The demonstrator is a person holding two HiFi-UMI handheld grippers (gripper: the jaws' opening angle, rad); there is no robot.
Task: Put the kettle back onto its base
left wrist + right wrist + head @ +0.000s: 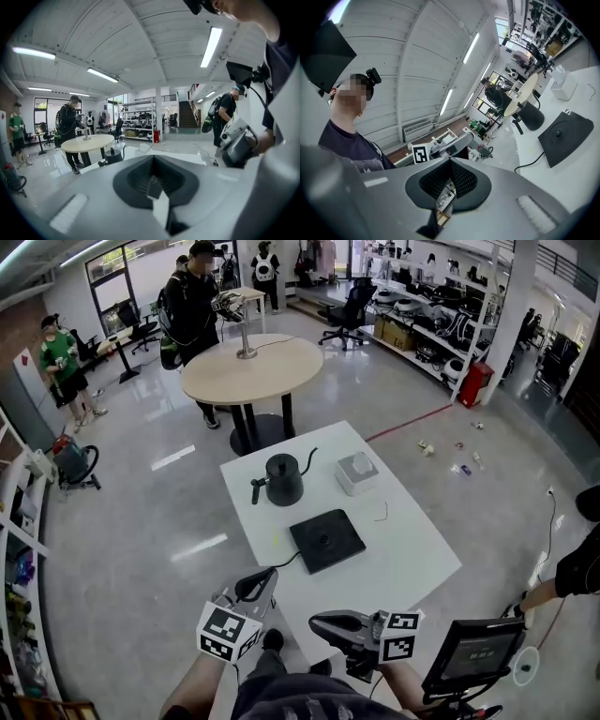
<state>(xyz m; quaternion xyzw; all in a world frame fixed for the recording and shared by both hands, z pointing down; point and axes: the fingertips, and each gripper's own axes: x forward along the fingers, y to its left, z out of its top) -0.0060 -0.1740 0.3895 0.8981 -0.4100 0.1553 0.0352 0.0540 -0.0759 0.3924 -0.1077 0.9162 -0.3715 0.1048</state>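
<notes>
A black gooseneck kettle stands upright on the white table, to the far left of its flat black square base, a short gap between them. Nothing sits on the base. My left gripper hovers at the table's near edge, shut and holding nothing. My right gripper is beside it, closer to me, pointing left, jaws together and holding nothing. The left gripper view shows the kettle far ahead. The right gripper view has the kettle and base off to the right.
A white box sits at the table's far right, behind the base. The base's black cable runs off the near-left edge. A round wooden table and a person stand beyond. A screen on a stand is at my right.
</notes>
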